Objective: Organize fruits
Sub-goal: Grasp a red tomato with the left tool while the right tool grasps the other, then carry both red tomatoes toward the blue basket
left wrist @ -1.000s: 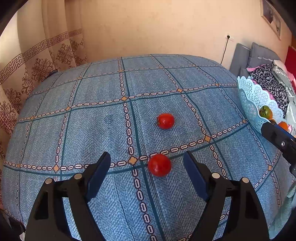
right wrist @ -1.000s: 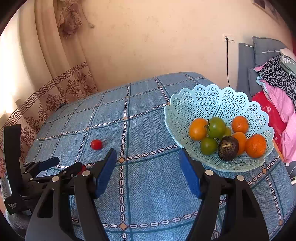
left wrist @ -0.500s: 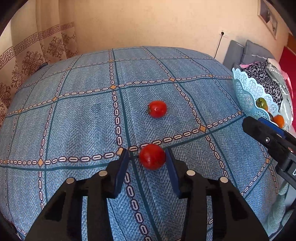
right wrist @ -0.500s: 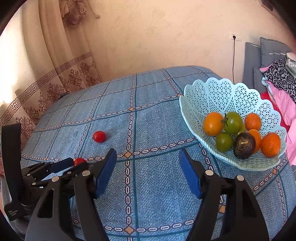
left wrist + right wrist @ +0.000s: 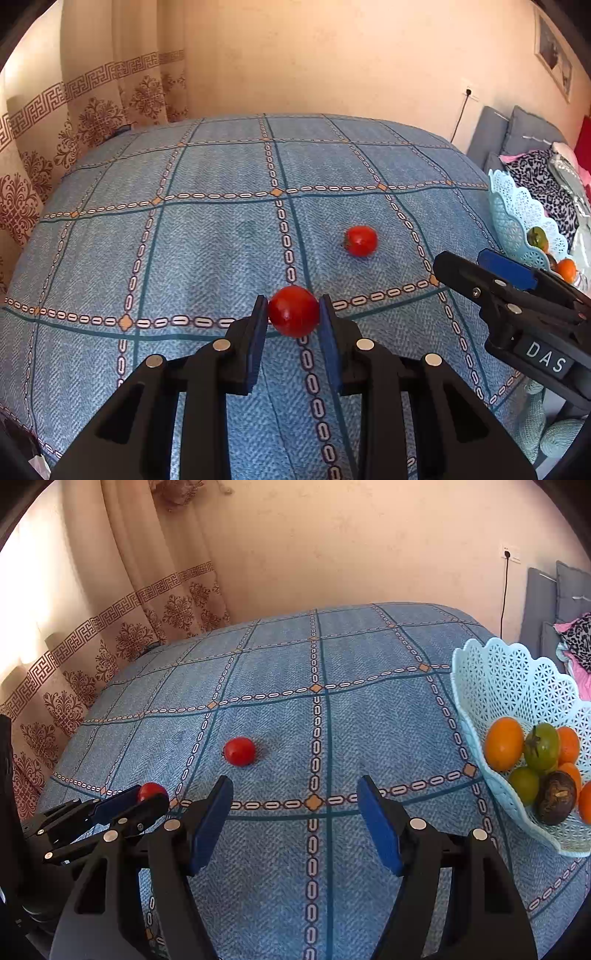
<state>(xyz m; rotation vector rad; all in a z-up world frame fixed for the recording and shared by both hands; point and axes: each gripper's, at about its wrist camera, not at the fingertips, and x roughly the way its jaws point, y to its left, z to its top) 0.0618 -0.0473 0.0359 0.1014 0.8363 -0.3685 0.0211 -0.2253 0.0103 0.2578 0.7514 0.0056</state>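
Clamping near tomato (image 5: pixel 293 311) in left gripper (image 5: pixel 293 314), keeping right gripper (image 5: pixel 295 805) spread, empty, short of far tomato (image 5: pixel 239 751)

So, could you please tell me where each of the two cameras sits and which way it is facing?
Left wrist: on the left gripper, looking forward and down over the blue checked tablecloth; its own fingers clamp the near red tomato, and the right gripper juts in from the right.
Right wrist: on the right gripper, jaws open and empty, facing the cloth and the light-blue fruit basket; the left gripper shows lower left.
Shared: both tomatoes, including the loose red tomato, the basket, the cloth.
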